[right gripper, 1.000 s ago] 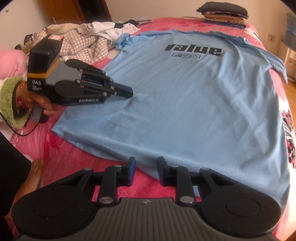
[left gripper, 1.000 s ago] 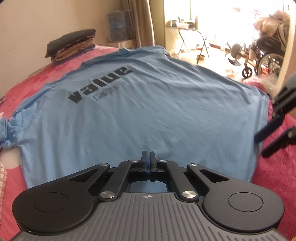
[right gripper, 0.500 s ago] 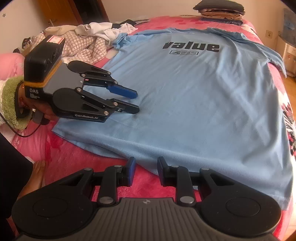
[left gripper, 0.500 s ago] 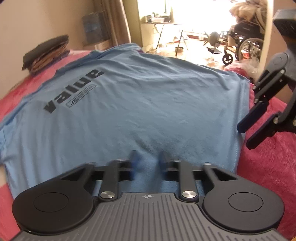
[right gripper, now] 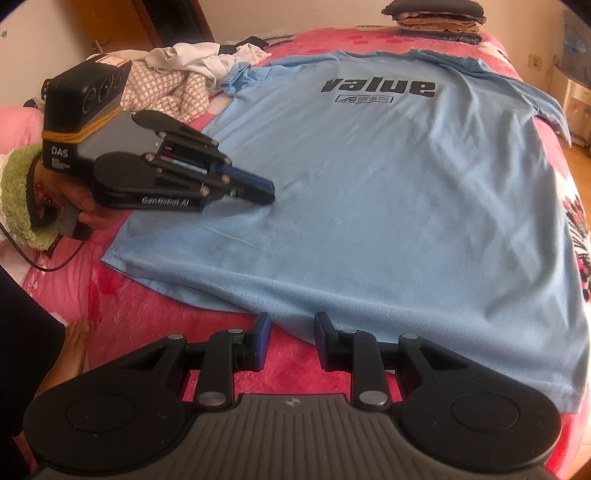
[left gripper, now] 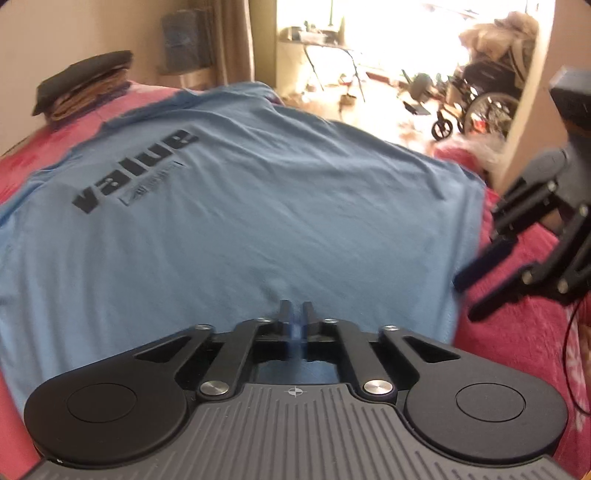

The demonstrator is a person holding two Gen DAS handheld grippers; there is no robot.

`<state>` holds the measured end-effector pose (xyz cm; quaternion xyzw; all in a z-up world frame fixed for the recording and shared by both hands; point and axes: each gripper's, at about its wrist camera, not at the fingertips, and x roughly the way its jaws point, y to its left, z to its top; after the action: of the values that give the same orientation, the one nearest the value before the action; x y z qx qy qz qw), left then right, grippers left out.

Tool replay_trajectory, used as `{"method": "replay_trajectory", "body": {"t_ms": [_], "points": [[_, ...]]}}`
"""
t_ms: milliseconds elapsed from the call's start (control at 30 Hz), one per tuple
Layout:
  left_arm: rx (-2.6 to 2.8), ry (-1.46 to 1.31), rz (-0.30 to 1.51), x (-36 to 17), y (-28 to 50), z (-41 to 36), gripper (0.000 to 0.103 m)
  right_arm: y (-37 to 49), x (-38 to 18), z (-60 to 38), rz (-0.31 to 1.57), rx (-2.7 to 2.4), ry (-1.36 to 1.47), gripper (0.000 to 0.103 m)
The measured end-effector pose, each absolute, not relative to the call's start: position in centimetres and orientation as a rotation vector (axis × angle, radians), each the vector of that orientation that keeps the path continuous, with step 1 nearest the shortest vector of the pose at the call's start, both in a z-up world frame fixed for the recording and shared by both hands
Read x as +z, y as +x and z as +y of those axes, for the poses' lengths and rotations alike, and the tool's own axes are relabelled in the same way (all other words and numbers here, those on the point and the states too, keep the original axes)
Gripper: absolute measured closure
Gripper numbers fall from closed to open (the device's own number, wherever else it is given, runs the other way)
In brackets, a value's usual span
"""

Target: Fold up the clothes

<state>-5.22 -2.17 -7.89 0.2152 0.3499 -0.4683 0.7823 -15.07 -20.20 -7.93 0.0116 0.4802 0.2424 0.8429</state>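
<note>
T-shirt (right gripper: 388,192): light blue, black "value" lettering (right gripper: 378,87) with a small black outlined logo beneath.
Bedcover (right gripper: 147,306): deep pink-red, lighter pink floral motifs; black-and-white print at its right edge.
Folded stack (right gripper: 436,16): black top layer over tan and brown layers.
Loose heap (right gripper: 192,74): white cloth, plus a beige-and-white checked piece.
Left gripper (right gripper: 255,188): black body, blue pads, white lettering.
Right gripper (right gripper: 291,332): black, 1 blue pad showing.
Sleeve cuff (right gripper: 18,195): fuzzy green.

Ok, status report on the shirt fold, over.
Left gripper jaws just closing, pinching blue shirt near its side edge. Right gripper jaws open at the hem. Shirt flat on bed, nothing in the way.
</note>
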Motion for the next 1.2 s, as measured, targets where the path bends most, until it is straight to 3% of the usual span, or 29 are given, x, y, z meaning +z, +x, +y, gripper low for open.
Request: {"method": "replay_trajectory", "body": {"t_ms": [67,100,133,167,567,700,767,833,967,1000,1067,1200], "points": [[-1.006,0.510,0.723,-8.5,-5.9,-2.6,0.084,-15.0,-8.0,-20.3,1.017,0.510,0.030,0.075],[-1.007,0.522,0.704,-8.7,-6.2,-2.7,0.088,-15.0,-8.0,-20.3,1.018,0.510,0.031,0.075],[-1.010,0.524,0.691,-8.8,-6.4,-2.7,0.102,-15.0,-8.1,-20.3,1.018,0.509,0.032,0.075],[-1.013,0.524,0.684,-8.8,-6.4,-2.7,0.103,-15.0,-8.1,-20.3,1.018,0.509,0.031,0.075],[-0.917,0.423,0.656,-7.4,-4.0,-2.0,0.103,-15.2,-8.2,-20.3,1.020,0.501,0.035,0.074],[-0.975,0.379,0.731,-7.1,-3.3,-2.0,0.103,-15.3,-8.1,-20.4,1.020,0.500,0.035,0.074],[-1.004,0.358,0.755,-7.1,-3.5,-1.9,0.097,-15.3,-8.1,-20.4,1.022,0.498,0.037,0.073],[-1.031,0.354,0.755,-7.1,-3.9,-2.0,0.077,-15.4,-8.2,-20.4,1.021,0.498,0.039,0.072],[-1.046,0.409,0.742,-7.6,-4.9,-2.9,0.073,-15.5,-8.2,-20.4,1.020,0.501,0.038,0.069],[-1.040,0.440,0.732,-7.8,-5.1,-3.3,0.074,-15.5,-8.2,-20.4,1.020,0.502,0.036,0.069],[-1.030,0.500,0.691,-8.3,-5.8,-3.8,0.099,-15.4,-8.2,-20.5,1.019,0.503,0.034,0.068],[-1.006,0.452,0.652,-7.6,-5.6,-3.4,0.103,-15.6,-8.3,-20.5,1.020,0.502,0.033,0.068]]}}
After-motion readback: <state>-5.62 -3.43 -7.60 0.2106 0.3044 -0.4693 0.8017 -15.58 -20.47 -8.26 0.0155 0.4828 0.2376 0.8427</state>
